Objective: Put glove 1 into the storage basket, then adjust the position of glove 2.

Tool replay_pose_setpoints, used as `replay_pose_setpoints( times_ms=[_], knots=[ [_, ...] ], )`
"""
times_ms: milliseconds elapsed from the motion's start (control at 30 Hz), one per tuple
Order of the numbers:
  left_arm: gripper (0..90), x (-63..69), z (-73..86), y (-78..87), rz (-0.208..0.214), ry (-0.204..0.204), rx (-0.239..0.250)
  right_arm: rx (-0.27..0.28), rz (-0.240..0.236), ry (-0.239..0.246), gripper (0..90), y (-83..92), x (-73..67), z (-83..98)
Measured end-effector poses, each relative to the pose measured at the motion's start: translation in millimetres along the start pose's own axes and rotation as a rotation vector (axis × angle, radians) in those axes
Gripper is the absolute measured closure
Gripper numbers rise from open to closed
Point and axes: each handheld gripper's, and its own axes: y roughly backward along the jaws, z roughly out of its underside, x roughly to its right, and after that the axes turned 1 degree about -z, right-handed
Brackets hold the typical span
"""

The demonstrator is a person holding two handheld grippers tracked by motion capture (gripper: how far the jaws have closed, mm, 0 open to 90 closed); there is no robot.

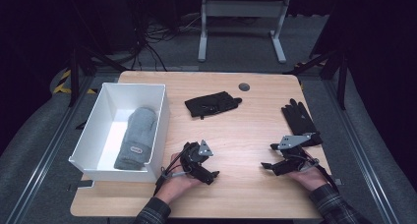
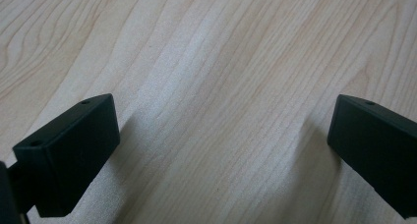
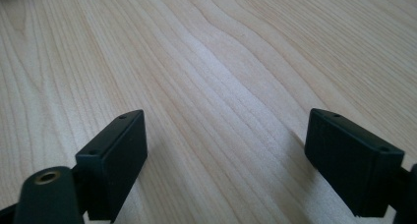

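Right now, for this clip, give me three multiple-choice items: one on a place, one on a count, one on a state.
1. Where does the grey mitten lie?
A. in the white box
B. on the table
C. on the floor

2. How many black gloves lie on the table?
A. one
B. two
C. four

3. The left hand-held gripper is:
A. shut on a glove
B. open
C. shut on the box

Key:
1 A, box walls surround it.
2 B, one mid-table, one at the right.
3 B, bare wood between its jaws.

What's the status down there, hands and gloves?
Left gripper and right gripper: fingers open, empty, low over table. Grey mitten in white box. Two black gloves loose, nothing blocking.
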Motion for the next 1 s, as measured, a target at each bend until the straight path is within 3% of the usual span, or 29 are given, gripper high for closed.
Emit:
replay_pose_setpoints(
  times_ms=[67, 267, 367, 400, 467, 700, 1000],
  knots=[
    [0.0, -1.4, 3.9, 0.1, 0.009, -0.008, 0.03, 0.002, -0.005, -0.012, 18.5, 1.4, 0.2, -0.5],
    [0.2, -1.9, 4.4, 0.5, 0.007, -0.005, 0.033, 0.03, 0.012, -0.041, 22.7, 10.4, 2.4, -3.9],
    [0.3, -2.0, 4.4, 0.6, 0.007, -0.005, 0.033, 0.036, 0.04, -0.051, 29.4, 16.9, 5.7, -5.3],
    [0.4, -1.8, 4.5, 0.7, 0.004, -0.004, 0.033, 0.042, 0.064, -0.062, 37.1, 22.3, 11.0, -5.9],
    [0.7, -2.4, 5.3, 1.5, 0.008, -0.005, 0.032, 0.041, 0.073, -0.066, 39.9, 24.0, 12.9, -6.3],
    [0.8, -4.4, 7.0, 2.8, 0.009, -0.007, 0.034, 0.047, 0.226, -0.13, 46.4, 39.6, 37.5, -5.6],
    [0.7, -4.2, 7.2, 3.1, 0.007, -0.004, 0.033, 0.029, 0.349, -0.216, 53.3, 46.4, 77.6, 0.3]
  ],
)
